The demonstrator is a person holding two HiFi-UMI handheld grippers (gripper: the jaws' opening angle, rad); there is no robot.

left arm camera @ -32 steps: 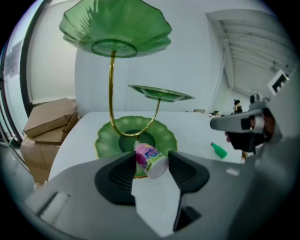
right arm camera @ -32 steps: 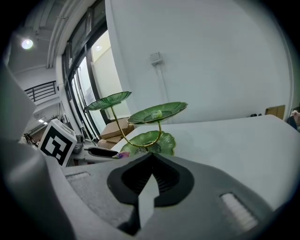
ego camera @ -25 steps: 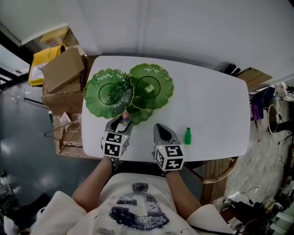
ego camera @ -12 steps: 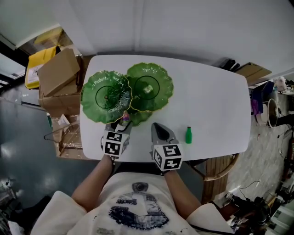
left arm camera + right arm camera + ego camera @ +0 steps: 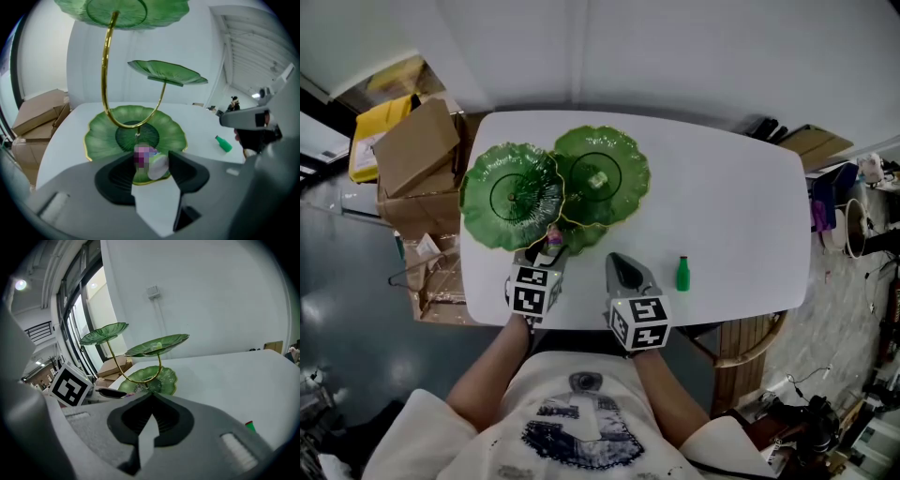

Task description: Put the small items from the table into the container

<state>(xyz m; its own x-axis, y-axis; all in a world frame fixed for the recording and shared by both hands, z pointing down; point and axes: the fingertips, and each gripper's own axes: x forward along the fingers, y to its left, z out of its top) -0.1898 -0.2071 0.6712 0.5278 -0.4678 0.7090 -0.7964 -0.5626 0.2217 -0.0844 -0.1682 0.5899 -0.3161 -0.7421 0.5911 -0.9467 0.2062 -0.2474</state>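
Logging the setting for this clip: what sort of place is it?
Probably an office or lab workroom rather than a home. A plain white table stands before a bare white wall, cardboard boxes are piled beside it, and tall windows run along one side.

Three green leaf dishes (image 5: pixel 508 195); one green bottle (image 5: pixel 682 273); one small item (image 5: pixel 157 167); one table (image 5: pixel 731 216); two cardboard boxes (image 5: pixel 417 141)

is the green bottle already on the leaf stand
No, the green bottle is on the bare table beside the right gripper.
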